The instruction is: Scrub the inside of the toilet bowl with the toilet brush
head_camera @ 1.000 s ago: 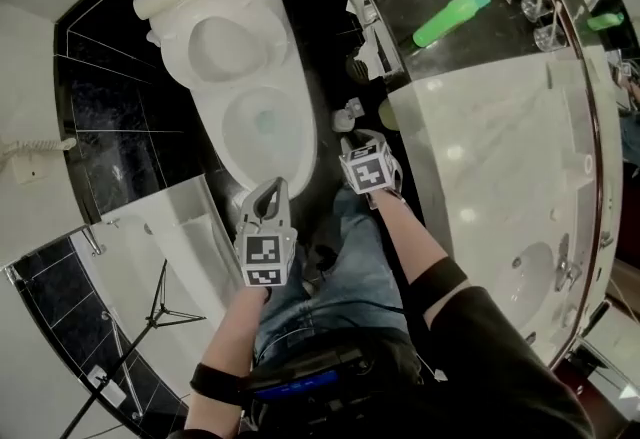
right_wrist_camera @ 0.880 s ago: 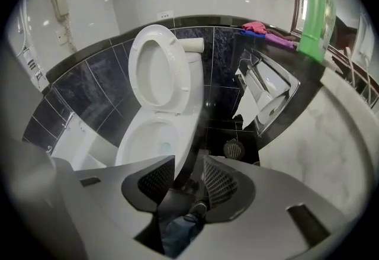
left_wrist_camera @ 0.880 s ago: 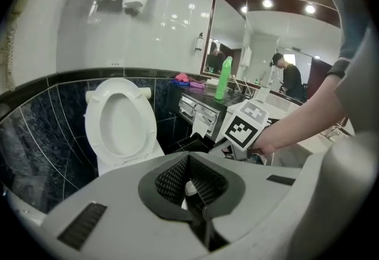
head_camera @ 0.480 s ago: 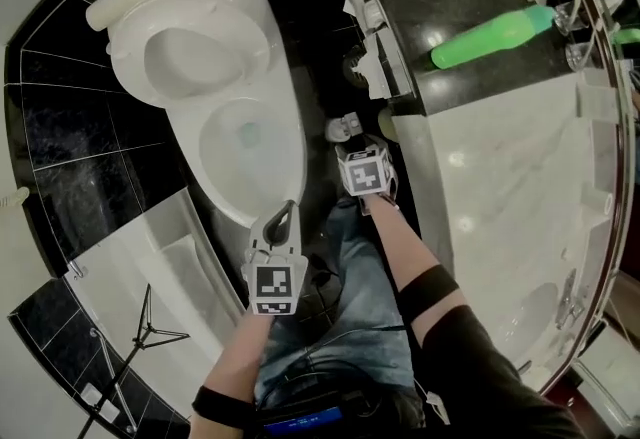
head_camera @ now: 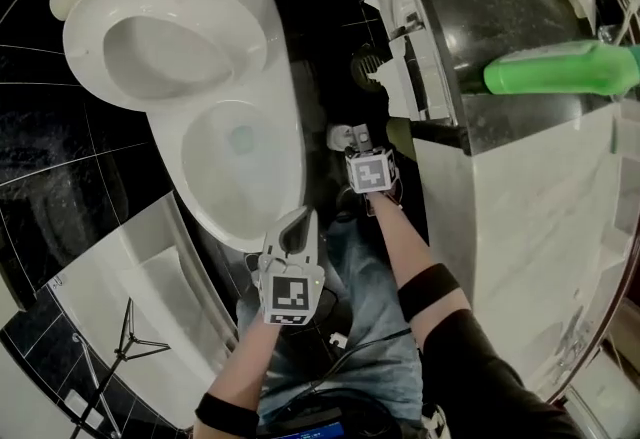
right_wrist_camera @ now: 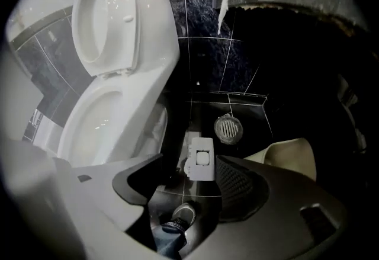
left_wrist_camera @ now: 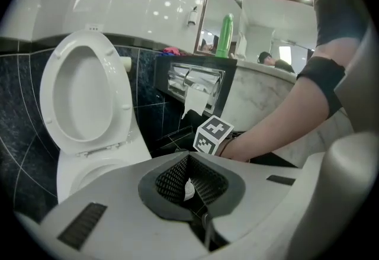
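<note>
The white toilet [head_camera: 200,107] has its seat up [left_wrist_camera: 83,96], and its bowl [head_camera: 240,162] lies open [right_wrist_camera: 98,122]. On the dark floor to its right stands a small white boxy thing [head_camera: 343,137]; I cannot tell whether it is the brush's top. My right gripper [head_camera: 358,141] points down over it. Its jaws have just been opening and stand open [right_wrist_camera: 189,179], with the white thing [right_wrist_camera: 201,159] between them, untouched. My left gripper [head_camera: 298,219] is at the bowl's front rim, shut and empty [left_wrist_camera: 189,161].
A round floor drain [right_wrist_camera: 228,128] and a beige bin [right_wrist_camera: 290,158] lie beyond the white thing. A paper holder [head_camera: 400,37] hangs on the counter's side, with a green bottle [head_camera: 560,67] on top. My shoe [right_wrist_camera: 180,214] is below the right jaws.
Both grippers have sunk towards the floor, and the toilet looks larger. The right gripper has come down over the white thing. The left has slid to the bowl's front rim.
</note>
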`<control>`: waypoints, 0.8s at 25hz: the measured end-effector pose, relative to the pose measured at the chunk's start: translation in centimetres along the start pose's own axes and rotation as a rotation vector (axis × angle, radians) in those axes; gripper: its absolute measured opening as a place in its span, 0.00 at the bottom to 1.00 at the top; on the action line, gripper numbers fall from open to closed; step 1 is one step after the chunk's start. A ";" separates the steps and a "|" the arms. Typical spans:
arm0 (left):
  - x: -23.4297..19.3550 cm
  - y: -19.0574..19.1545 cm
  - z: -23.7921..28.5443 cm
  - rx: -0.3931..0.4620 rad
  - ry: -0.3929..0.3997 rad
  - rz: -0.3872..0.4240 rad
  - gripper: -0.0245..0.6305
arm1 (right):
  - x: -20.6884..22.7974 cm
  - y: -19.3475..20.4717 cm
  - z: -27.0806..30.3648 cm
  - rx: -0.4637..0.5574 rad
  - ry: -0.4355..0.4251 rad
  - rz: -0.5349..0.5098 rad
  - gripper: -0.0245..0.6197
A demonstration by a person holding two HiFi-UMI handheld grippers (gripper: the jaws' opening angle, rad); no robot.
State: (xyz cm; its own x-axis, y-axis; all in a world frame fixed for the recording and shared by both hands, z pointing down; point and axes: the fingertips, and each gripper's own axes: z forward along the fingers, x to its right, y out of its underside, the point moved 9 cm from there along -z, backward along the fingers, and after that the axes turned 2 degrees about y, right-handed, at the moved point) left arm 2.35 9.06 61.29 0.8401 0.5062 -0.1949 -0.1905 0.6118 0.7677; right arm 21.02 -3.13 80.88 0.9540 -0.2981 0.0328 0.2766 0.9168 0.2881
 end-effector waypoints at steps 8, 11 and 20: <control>-0.4 2.6 3.2 0.002 0.001 -0.043 0.04 | 1.9 0.2 5.1 -0.030 -0.006 -0.013 0.56; -0.6 3.3 3.7 0.011 0.004 -0.046 0.04 | 1.8 0.3 6.5 -0.042 -0.028 -0.009 0.56; -0.8 4.9 4.4 -0.013 -0.010 -0.084 0.04 | 2.6 0.3 8.7 -0.078 -0.032 -0.017 0.34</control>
State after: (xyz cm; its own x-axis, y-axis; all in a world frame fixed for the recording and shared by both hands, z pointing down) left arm 2.96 8.99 67.91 0.8585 0.4467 -0.2517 -0.1260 0.6596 0.7410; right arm 22.53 -5.96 89.33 0.9451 -0.3212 0.0595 0.3023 0.9290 0.2136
